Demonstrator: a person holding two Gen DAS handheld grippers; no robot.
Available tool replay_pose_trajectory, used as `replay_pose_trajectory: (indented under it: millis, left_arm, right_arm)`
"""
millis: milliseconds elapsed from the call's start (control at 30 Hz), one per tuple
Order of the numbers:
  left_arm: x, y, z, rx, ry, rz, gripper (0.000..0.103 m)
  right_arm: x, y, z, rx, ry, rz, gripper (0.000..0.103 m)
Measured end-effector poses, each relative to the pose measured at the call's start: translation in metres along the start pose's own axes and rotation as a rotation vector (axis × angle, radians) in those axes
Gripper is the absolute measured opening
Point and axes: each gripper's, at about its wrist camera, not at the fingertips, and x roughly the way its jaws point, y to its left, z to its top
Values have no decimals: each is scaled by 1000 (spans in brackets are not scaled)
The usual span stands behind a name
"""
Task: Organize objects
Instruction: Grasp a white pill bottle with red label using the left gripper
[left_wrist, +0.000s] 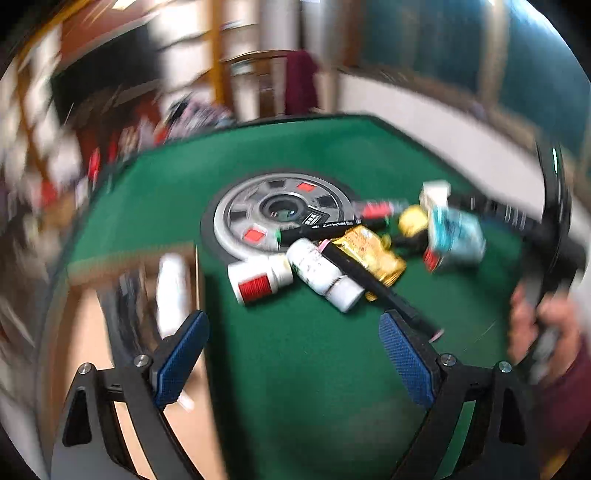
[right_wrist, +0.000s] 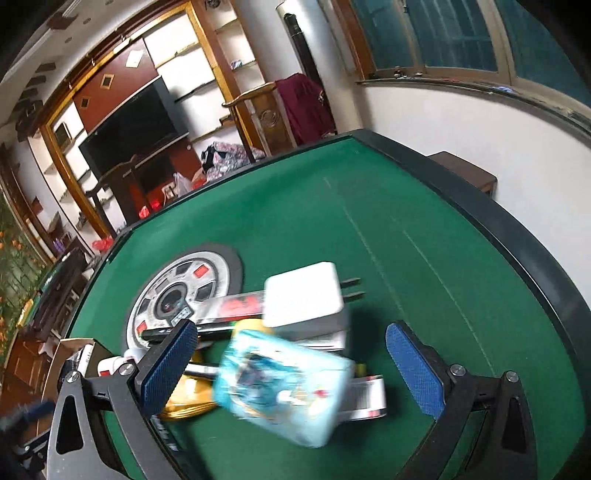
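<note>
A jumble of small household items lies near the middle of a green felt-topped table (right_wrist: 295, 221), beside the round grey dial plate (left_wrist: 280, 212) set into its centre: a white pill bottle with a red label (left_wrist: 258, 278) on its side, touching a second white bottle with printed text (left_wrist: 323, 275), a black marker pen (left_wrist: 380, 286) lying diagonally across a crumpled gold foil packet (left_wrist: 373, 254), and a yellow rounded object (left_wrist: 413, 219) behind them. In the right wrist view a white wall charger with two prongs (right_wrist: 306, 295) sits at the far side of the heap, and a pale blue illustrated packet (right_wrist: 284, 384), blurred, lies nearest the camera, between the blue pads of the right gripper (right_wrist: 295, 369), whose jaws stand wide apart and touch nothing. The left gripper (left_wrist: 295, 362) hovers short of the pile, its jaws likewise spread over bare felt. At the table's left edge an open cardboard box (right_wrist: 70, 350) holds a few items, too blurred to identify. A dark television (right_wrist: 136, 129) in wooden shelving and a maroon garment (right_wrist: 303, 107) draped over a chair fill the room behind.
</note>
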Motion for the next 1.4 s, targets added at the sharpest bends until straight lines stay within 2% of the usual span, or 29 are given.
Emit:
replay_pose_trajectory:
  millis: [67, 167, 233, 300, 433, 467, 533, 567, 600, 633, 700, 833, 933, 1133, 1233, 1400]
  left_arm:
    - [13, -11, 9, 160, 38, 41, 93]
    - [39, -12, 22, 300, 81, 85, 92]
    - [58, -9, 28, 338, 120, 99, 85]
    - [81, 0, 33, 353, 178, 75, 81]
    - [112, 2, 34, 378, 242, 62, 79]
    - [120, 3, 32, 377, 268, 53, 80]
    - [122, 7, 32, 342, 270, 21, 79]
    - [122, 9, 32, 321, 273, 7, 74]
    - [121, 10, 31, 300, 281, -18, 61]
    - [120, 11, 30, 290, 286, -34, 42]
    - [117, 9, 26, 265, 301, -63, 33]
    - [109, 3, 17, 239, 303, -92, 33]
    - [107, 0, 16, 223, 287, -67, 33]
    - [101, -1, 14, 115, 256, -27, 33]
    - [78, -1, 7, 56, 201, 1, 33]
    - [7, -5, -11, -40, 46, -12, 34]
  right_arm:
    - [6, -10, 3, 51, 36, 41, 103]
    - [5, -12, 4, 81, 55, 82, 103]
    - [4, -9, 4, 79, 56, 105, 103]
    - [4, -5, 3, 68, 51, 108, 103]
    - [10, -3, 1, 68, 71, 116, 103]
    - [12, -3, 1, 68, 80, 118, 103]
    - [14, 1, 0, 65, 86, 122, 103]
    - [15, 2, 0, 59, 87, 120, 103]
    - [16, 4, -1, 52, 89, 119, 103]
    - [16, 5, -1, 46, 91, 120, 103]
    - [18, 8, -4, 32, 98, 122, 103]
    - [19, 16, -4, 10, 98, 119, 103]
    - [20, 18, -5, 1, 100, 121, 103]
    - [19, 20, -8, -22, 94, 123, 103]
    - [20, 22, -9, -29, 102, 153, 103]
    - [18, 38, -16, -94, 111, 209, 103]
